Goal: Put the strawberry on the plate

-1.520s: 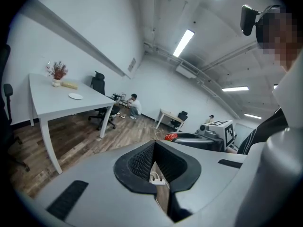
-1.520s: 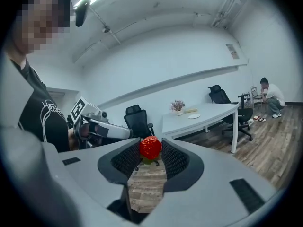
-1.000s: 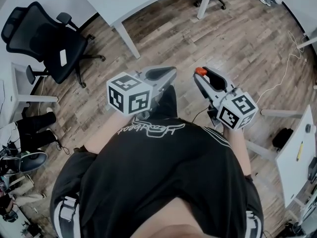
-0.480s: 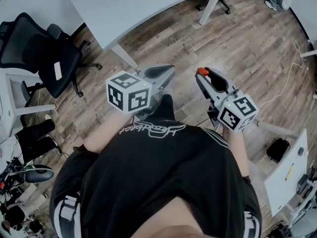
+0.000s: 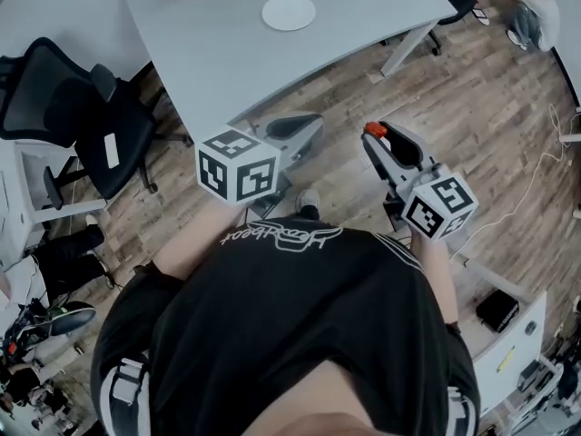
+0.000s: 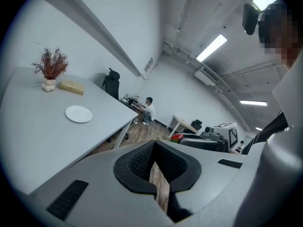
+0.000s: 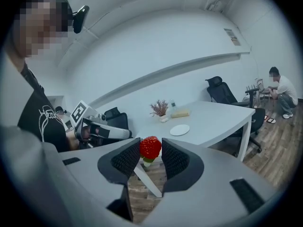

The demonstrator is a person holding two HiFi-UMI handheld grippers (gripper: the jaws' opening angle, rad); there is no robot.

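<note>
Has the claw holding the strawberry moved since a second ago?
Yes. The right gripper has come forward, toward the table, whose edge was farther off.

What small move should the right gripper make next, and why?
Probably it should carry the strawberry forward over the edge of the table, toward the plate. The right gripper is shut on the strawberry, but it hangs above the wooden floor, short of the table. The plate lies empty, far across the tabletop.
</note>
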